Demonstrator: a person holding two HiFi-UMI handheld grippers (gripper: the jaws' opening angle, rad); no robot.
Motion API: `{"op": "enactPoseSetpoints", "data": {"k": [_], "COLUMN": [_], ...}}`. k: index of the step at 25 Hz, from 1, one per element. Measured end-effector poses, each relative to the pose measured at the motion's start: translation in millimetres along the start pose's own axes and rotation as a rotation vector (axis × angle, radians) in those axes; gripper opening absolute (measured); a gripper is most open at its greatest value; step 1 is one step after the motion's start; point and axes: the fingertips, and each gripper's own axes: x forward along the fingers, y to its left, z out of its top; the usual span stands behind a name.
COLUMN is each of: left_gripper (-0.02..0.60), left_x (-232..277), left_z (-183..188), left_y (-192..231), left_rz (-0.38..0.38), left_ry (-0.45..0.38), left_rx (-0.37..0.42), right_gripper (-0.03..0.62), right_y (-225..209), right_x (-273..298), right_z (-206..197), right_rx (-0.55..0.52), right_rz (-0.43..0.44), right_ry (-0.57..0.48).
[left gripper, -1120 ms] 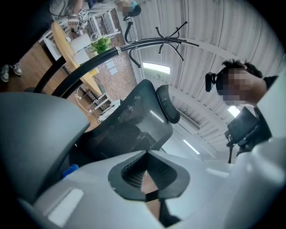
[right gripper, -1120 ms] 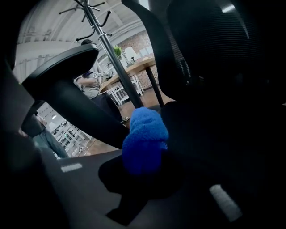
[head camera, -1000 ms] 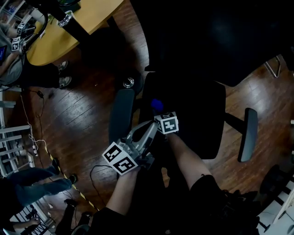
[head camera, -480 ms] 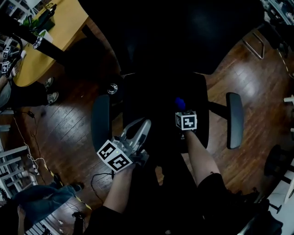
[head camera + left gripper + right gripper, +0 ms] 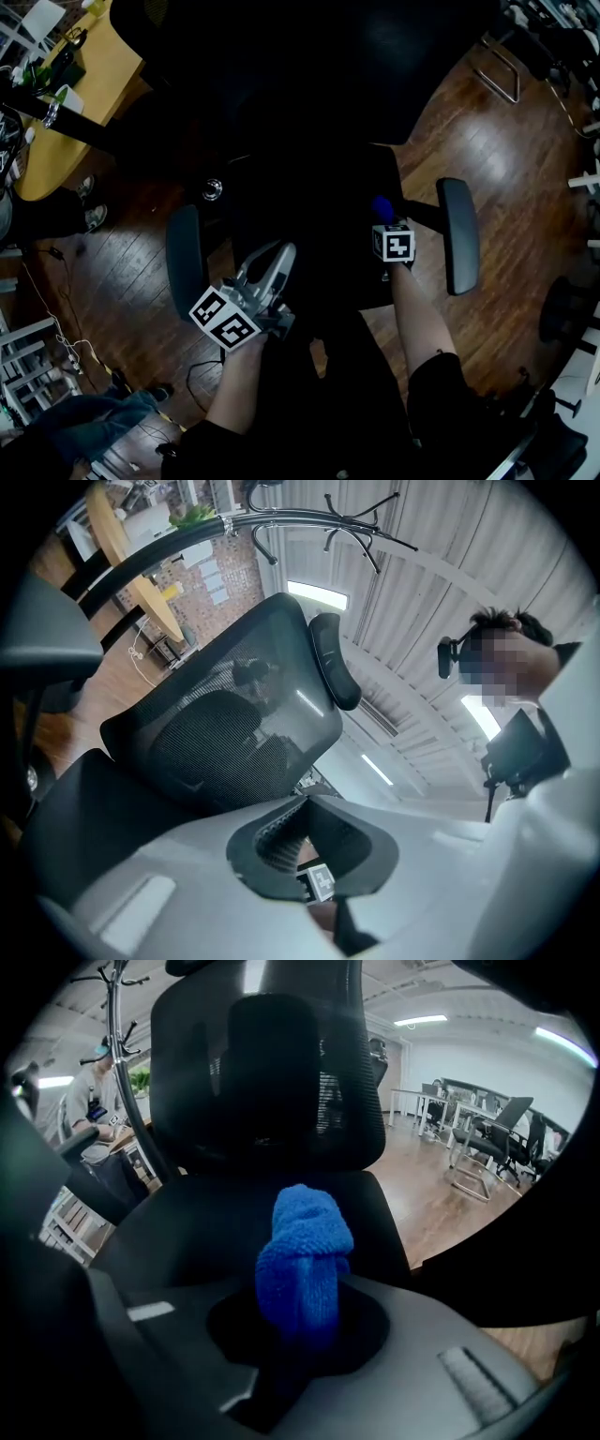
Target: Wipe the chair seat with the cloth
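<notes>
The cloth [image 5: 382, 208], a blue wad, is over the right edge of the chair seat [image 5: 319, 234], just inside the right armrest [image 5: 458, 234], and the dark seat lies open to its left as far as the left armrest [image 5: 185, 258]. The chair stands on a wooden floor [image 5: 506, 141], with a table [image 5: 56, 122] at the far left. The right gripper [image 5: 386, 225] is clamped on the cloth, forearm reaching straight in, while the left gripper [image 5: 279, 255] hangs by the seat's front left, its jaws together with nothing between them.
</notes>
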Motion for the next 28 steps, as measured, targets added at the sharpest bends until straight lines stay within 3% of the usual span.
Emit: {"op": "enactPoseSetpoints", "data": {"k": [6,9,14,21,23,28], "left_gripper": [-0.006,-0.006,-0.006,-0.006,-0.006,-0.006], "left_x": [-10,-23,-53,-100,-108,-113], "left_z": [9,17,34,52,55,54], "left_y": [-1,0,4,19,17,21], "left_rz": [0.016,0.04,0.088,0.167,0.179,0.178], "left_ry": [-0.033,-0.062,-0.116,-0.193,-0.206,-0.207], "left_rx": [0.006,0.01,0.02,0.027,0.028,0.022], "right_gripper": [0.037,0.037,0.037,0.037,0.037,0.037], "right_y": [8,55,184,345,363,360], "right_x": [-5,9,21,21,17,21], "right_z": [8,20,37,-3,-14,-20], "right_rx": [0.05,0.026,-0.076,-0.132,-0.155,-0.201], "right_rz": [-0.034,0.063,0.271,0.544,0.561,0.544], "right_ry": [-0.019,-0.052,-0.049,0.043,0.047,0.011]}}
